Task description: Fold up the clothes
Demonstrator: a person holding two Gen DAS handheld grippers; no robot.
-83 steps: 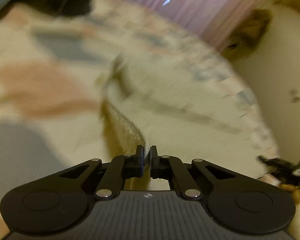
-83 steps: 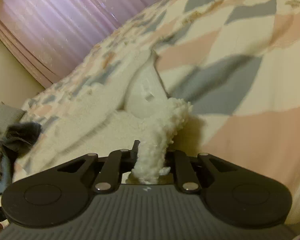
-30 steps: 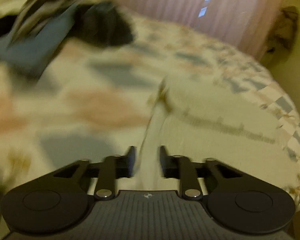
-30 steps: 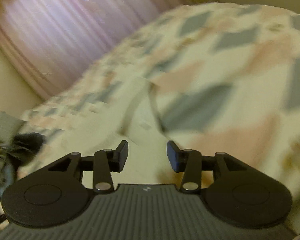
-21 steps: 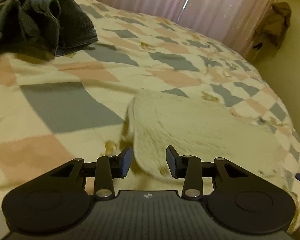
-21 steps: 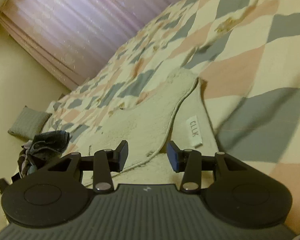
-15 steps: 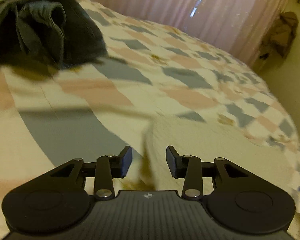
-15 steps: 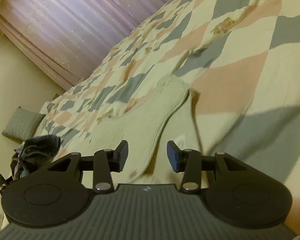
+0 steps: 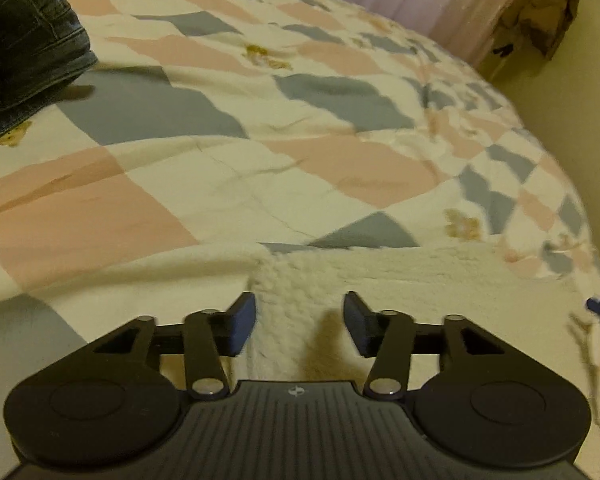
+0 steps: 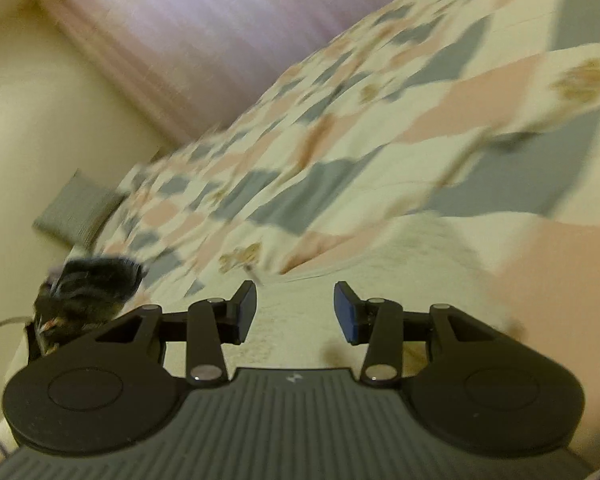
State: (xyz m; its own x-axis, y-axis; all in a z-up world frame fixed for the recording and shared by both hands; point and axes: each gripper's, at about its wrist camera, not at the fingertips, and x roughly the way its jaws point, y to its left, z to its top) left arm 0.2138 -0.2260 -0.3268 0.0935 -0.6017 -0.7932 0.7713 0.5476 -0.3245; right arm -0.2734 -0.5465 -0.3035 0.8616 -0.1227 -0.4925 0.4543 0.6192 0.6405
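A cream fleece garment [image 9: 400, 280] lies flat on the bed's patchwork quilt [image 9: 204, 184], close under both cameras. In the left wrist view it runs as a broad band from between the fingers out to the right edge of the bed, so its long axis lies across the picture; which end is its top cannot be told. The left gripper [image 9: 299, 322] hangs over the garment's near left edge, its jaws apart and just now opened wider, with fleece below the gap but not pinched. The right gripper [image 10: 295, 312] also has its jaws apart and holds nothing, over the same fleece [image 10: 400, 264], blurred here. A dark heap of clothes [image 9: 16, 48] lies well apart, at the quilt's far left.
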